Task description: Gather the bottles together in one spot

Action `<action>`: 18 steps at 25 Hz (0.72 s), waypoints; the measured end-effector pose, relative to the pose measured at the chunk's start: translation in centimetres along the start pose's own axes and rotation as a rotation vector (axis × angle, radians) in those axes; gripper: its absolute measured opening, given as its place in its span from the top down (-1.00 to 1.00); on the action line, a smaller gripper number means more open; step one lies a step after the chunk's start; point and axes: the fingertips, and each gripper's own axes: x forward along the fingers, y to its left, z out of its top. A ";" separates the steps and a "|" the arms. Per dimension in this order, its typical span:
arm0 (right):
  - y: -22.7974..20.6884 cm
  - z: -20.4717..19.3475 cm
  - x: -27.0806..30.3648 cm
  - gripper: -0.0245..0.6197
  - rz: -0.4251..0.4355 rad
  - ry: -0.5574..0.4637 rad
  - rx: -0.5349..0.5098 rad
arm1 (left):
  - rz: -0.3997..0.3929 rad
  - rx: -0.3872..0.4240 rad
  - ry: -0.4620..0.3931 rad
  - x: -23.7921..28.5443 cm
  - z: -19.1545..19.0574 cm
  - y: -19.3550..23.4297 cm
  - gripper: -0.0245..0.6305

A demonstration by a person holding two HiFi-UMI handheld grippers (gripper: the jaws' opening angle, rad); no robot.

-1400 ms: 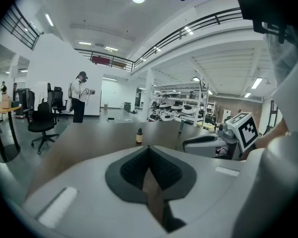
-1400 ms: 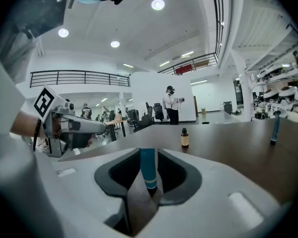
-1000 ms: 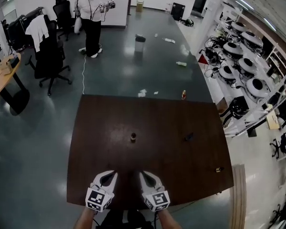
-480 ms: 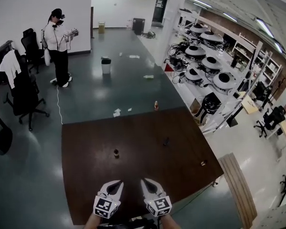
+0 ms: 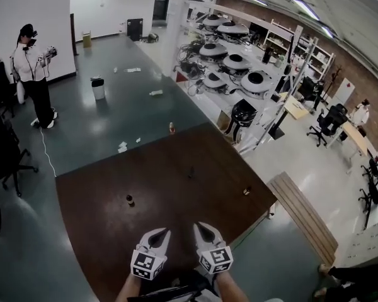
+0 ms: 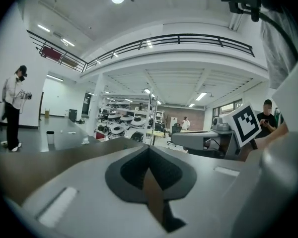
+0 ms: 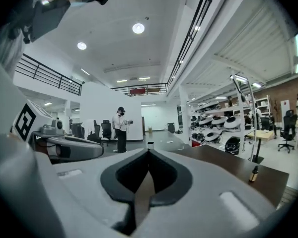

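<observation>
Three small bottles sit far apart on the dark brown table [image 5: 113,244]. One stands upright at the left [image 5: 130,200], a dark one lies near the middle [image 5: 190,172], and another rests by the right edge [image 5: 246,190]. The right gripper view shows that last one as a small amber bottle [image 7: 254,174] at the table's right. My left gripper [image 5: 166,233] and right gripper [image 5: 198,227] hover side by side over the near edge, far from every bottle. Both are shut and empty, their tips meeting in the left gripper view [image 6: 149,148] and the right gripper view [image 7: 149,151].
Another bottle [image 5: 171,128] stands on the floor beyond the far table edge. A person in white [image 5: 34,74] stands at the far left near office chairs [image 5: 3,146] and a bin [image 5: 98,88]. Shelves of round machines [image 5: 230,65] and a wooden bench [image 5: 302,216] lie to the right.
The head view has swung round to the right, so the table and bottles now sit turned and further left. Both grippers stay shut, side by side, and have lifted a little.
</observation>
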 end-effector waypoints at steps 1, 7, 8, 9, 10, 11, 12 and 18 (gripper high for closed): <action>-1.0 0.1 -0.2 0.92 -0.018 -0.002 0.001 | -0.018 0.003 -0.002 0.8 -0.1 -0.5 0.92; -7.0 -0.6 0.1 0.92 -0.073 0.002 0.000 | -0.054 0.010 -0.017 5.8 0.2 -1.7 0.92; -7.9 -0.8 0.5 0.92 -0.067 0.006 -0.009 | -0.046 0.009 -0.014 6.6 0.1 -1.5 0.92; -8.6 -0.9 1.0 0.92 -0.058 0.011 -0.022 | -0.033 0.006 -0.009 7.4 -0.1 -1.2 0.92; -9.2 -1.2 1.5 0.92 -0.045 0.018 -0.035 | -0.017 0.005 -0.002 8.2 -0.3 -0.9 0.92; -9.9 -1.4 2.0 0.92 -0.031 0.026 -0.049 | 0.002 0.004 0.004 8.8 -0.5 -0.5 0.92; -10.5 -1.6 2.6 0.92 -0.015 0.034 -0.062 | 0.022 0.003 0.006 9.5 -0.6 -0.1 0.92; -13.3 -3.7 6.6 0.92 0.065 0.089 -0.081 | 0.123 -0.024 0.042 12.2 -1.9 2.8 0.92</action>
